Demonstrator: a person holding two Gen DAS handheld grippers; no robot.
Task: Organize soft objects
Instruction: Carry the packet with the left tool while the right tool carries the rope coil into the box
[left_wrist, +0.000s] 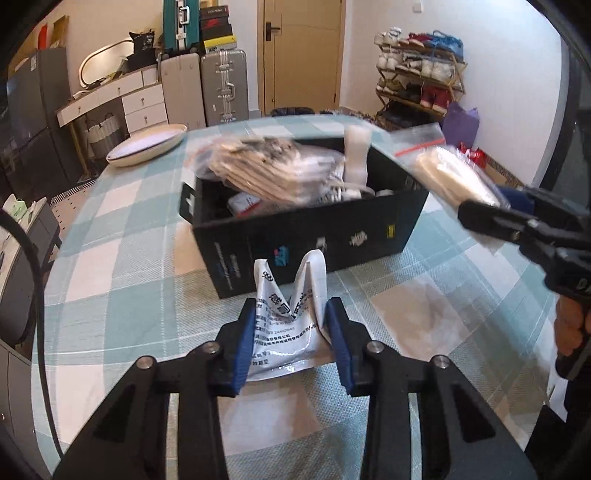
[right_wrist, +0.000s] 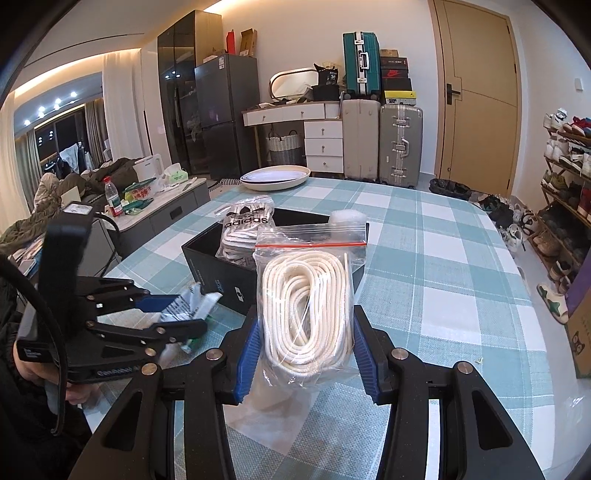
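1. Left gripper (left_wrist: 291, 332) sat nearest the left wrist camera, blue pads (left_wrist: 245, 345) clamped on a white printed sachet (left_wrist: 284, 314), sachet crumpled and held just above the checked tablecloth (left_wrist: 122, 258).
2. Right gripper (right_wrist: 304, 354) gripped a zip bag of coiled white rope (right_wrist: 308, 306), pads pressing both sides of the bag, red zip strip on top.
3. From the left wrist view, right gripper (left_wrist: 491, 210) came in from the right tabletop edge, holding the rope bag (left_wrist: 450, 177) in the air just beside the box's right end.
4. Black cardboard box (left_wrist: 314, 236) stood open near the tabletop middle, just beyond the left gripper.
5. Box held a bagged bundle of socks (left_wrist: 258, 170), Adidas label visible from the right wrist view (right_wrist: 245, 225), plus a white roll (left_wrist: 356, 155) upright at the far side.
6. Cream oval tray (left_wrist: 147, 144) sat near the far left tabletop corner, well apart from the box.
7. Left gripper with sachet (right_wrist: 192, 299) showed in the right wrist view, just beside the box's near end.
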